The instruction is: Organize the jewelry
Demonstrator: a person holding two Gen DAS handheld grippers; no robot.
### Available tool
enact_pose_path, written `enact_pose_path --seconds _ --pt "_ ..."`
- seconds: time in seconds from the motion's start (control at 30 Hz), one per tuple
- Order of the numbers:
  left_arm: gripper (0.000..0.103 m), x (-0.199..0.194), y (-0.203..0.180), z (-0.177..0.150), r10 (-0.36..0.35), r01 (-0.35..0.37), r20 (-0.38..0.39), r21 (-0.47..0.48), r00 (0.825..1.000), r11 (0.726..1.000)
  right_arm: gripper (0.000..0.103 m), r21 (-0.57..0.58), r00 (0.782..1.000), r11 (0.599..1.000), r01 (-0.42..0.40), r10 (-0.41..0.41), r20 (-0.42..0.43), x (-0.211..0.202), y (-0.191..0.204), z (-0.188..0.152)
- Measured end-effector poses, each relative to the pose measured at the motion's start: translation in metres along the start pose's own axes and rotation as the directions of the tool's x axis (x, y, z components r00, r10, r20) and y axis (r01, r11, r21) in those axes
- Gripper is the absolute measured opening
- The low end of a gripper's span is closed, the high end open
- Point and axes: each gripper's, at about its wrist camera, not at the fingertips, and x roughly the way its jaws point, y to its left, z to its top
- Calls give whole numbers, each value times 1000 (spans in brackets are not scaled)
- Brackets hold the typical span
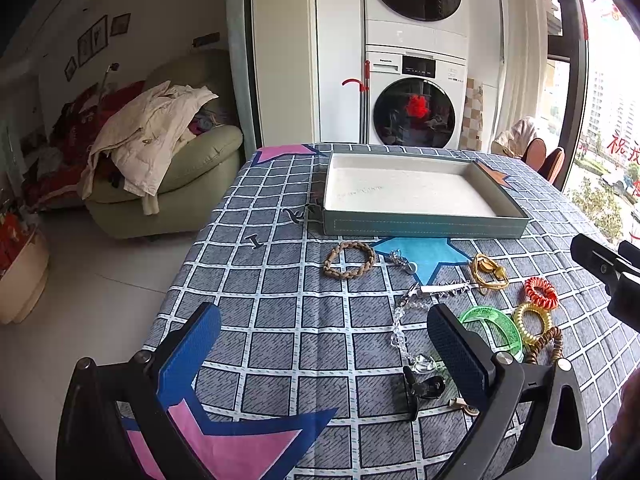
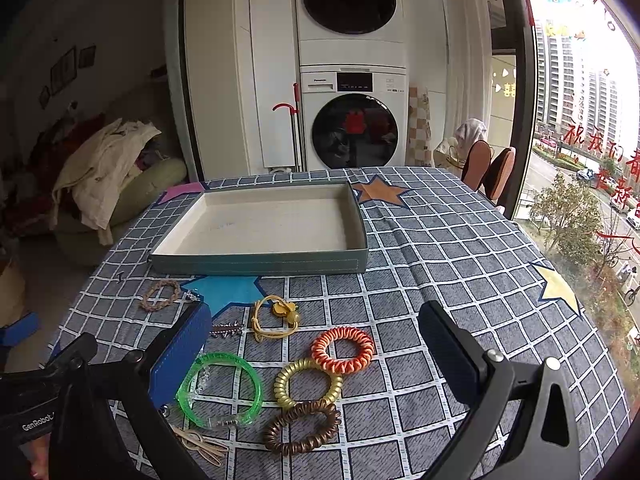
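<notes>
An empty teal tray with a white lining (image 1: 424, 227) (image 2: 260, 266) sits on the checked tablecloth. In front of it lie a braided bracelet (image 1: 349, 265) (image 2: 160, 295), a gold cord bracelet (image 1: 489, 276) (image 2: 276, 317), a green bangle (image 1: 494, 330) (image 2: 219, 390), orange (image 2: 343, 350), gold (image 2: 307, 383) and brown (image 2: 302, 427) spiral ties, a crystal chain (image 1: 400, 332) and a black clip (image 1: 422, 390). My left gripper (image 1: 324, 354) is open above the cloth, left of the chain. My right gripper (image 2: 316, 354) is open over the spiral ties.
The table (image 2: 460, 264) has a left edge dropping to the floor. A sofa piled with clothes (image 1: 160, 152) stands to the left. A stacked washer and dryer (image 2: 352, 116) stand behind the table, two chairs (image 2: 490, 170) at its far right, and a window on the right.
</notes>
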Motion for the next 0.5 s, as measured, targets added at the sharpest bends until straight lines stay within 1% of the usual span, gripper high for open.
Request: enact_pose_path --seconds 0.5 --pt "103 0 -2 0 2 -2 0 0 1000 1000 103 -1 1000 1000 0 0 1 -1 0 0"
